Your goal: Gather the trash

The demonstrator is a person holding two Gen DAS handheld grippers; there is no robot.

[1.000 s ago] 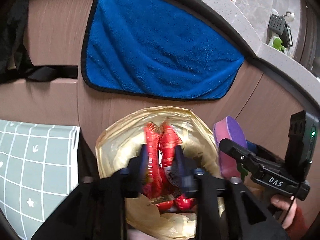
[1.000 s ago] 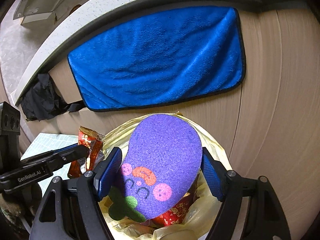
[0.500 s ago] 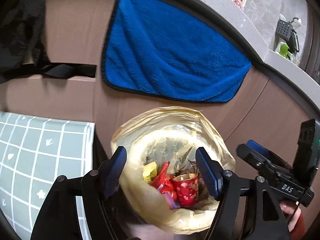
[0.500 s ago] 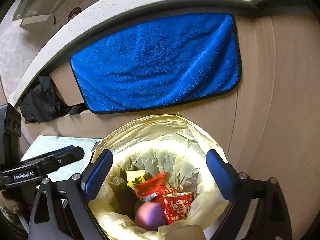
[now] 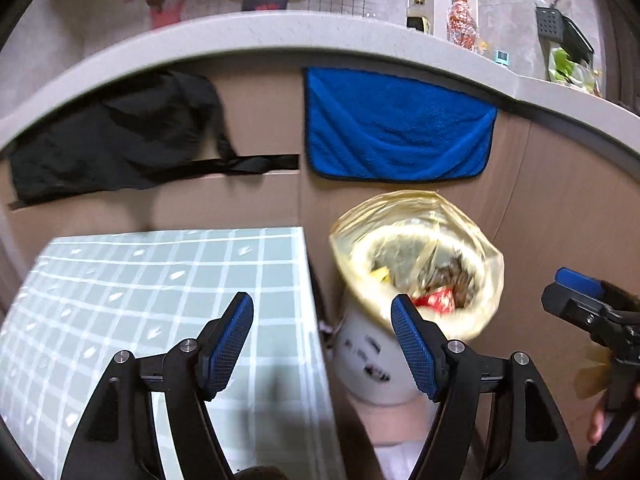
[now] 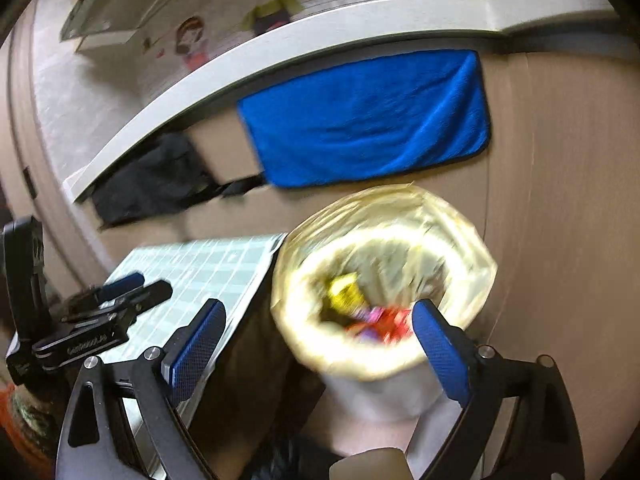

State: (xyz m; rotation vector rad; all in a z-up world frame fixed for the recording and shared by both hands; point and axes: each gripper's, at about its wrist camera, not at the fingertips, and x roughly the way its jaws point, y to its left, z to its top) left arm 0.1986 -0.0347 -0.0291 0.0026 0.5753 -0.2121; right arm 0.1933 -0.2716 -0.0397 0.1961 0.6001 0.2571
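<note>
Your left gripper (image 5: 322,340) hangs with its blue-padded jaws spread wide and empty over the edge of the green grid-patterned worktop (image 5: 140,288). Just right of it stands the white bin lined with a yellow plastic bag (image 5: 416,256), red and yellow wrappers (image 6: 360,312) lying inside. Your right gripper (image 6: 316,344) is likewise wide apart, holding nothing, before the bin's mouth.

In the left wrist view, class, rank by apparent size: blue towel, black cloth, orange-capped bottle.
1. black cloth and blue towel: look similar; the fisheye bends them, so no ranking.
2. orange-capped bottle: clearly smallest, though it stands farther back.
</note>
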